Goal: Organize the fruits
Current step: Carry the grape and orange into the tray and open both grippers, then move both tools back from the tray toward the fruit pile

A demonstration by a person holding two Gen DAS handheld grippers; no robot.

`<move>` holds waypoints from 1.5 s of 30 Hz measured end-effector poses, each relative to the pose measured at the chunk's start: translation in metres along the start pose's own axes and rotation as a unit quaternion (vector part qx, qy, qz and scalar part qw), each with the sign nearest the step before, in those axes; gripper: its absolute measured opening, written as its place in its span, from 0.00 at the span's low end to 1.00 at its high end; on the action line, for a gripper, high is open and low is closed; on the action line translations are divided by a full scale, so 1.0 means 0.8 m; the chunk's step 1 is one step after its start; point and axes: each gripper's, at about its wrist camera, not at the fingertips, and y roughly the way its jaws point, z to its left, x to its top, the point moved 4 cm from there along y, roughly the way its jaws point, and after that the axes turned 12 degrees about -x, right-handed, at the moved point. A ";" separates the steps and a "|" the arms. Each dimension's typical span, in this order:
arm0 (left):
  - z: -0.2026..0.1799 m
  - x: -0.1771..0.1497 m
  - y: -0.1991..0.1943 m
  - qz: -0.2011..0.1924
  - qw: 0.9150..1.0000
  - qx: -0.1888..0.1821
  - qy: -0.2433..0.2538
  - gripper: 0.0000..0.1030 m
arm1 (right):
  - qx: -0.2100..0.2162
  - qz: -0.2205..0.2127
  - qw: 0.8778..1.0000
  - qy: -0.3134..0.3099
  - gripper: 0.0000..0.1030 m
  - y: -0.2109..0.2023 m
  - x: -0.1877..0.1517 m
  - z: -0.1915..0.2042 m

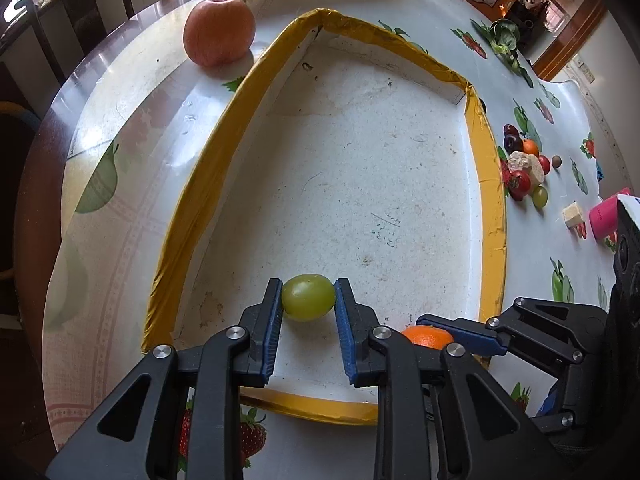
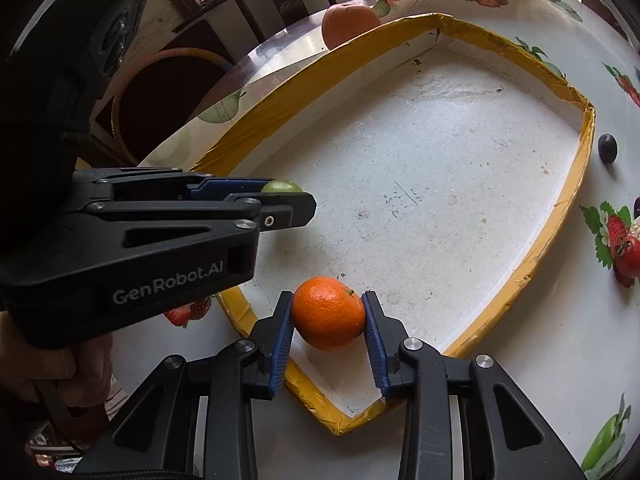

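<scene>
- Your left claw (image 1: 308, 300) is clamped on a green grape (image 1: 308, 297), blue pads pressing both sides, above the near end of the tray's white floor.
- Your right claw (image 2: 328, 314) grips a small orange (image 2: 329, 312) the same way, just inside the tray's near rim.
- Both claws sit close together, side by side; the left one shows in the right wrist view.
- The yellow-edged tray (image 1: 490, 184) lies on the worktop (image 1: 132, 168), which has a fruit-print cover.
- An apple (image 1: 219, 32) rests outside the tray's far left corner.
- A cluster of small fruits (image 1: 524, 168) lies beyond the tray's right rim, and a dark grape (image 2: 607, 148) sits just beside that rim.
</scene>
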 end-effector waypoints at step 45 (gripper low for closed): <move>-0.138 0.008 -0.038 -0.027 0.996 -0.008 0.086 0.65 | -0.078 -0.090 0.979 0.168 0.61 -0.160 -0.104 -0.161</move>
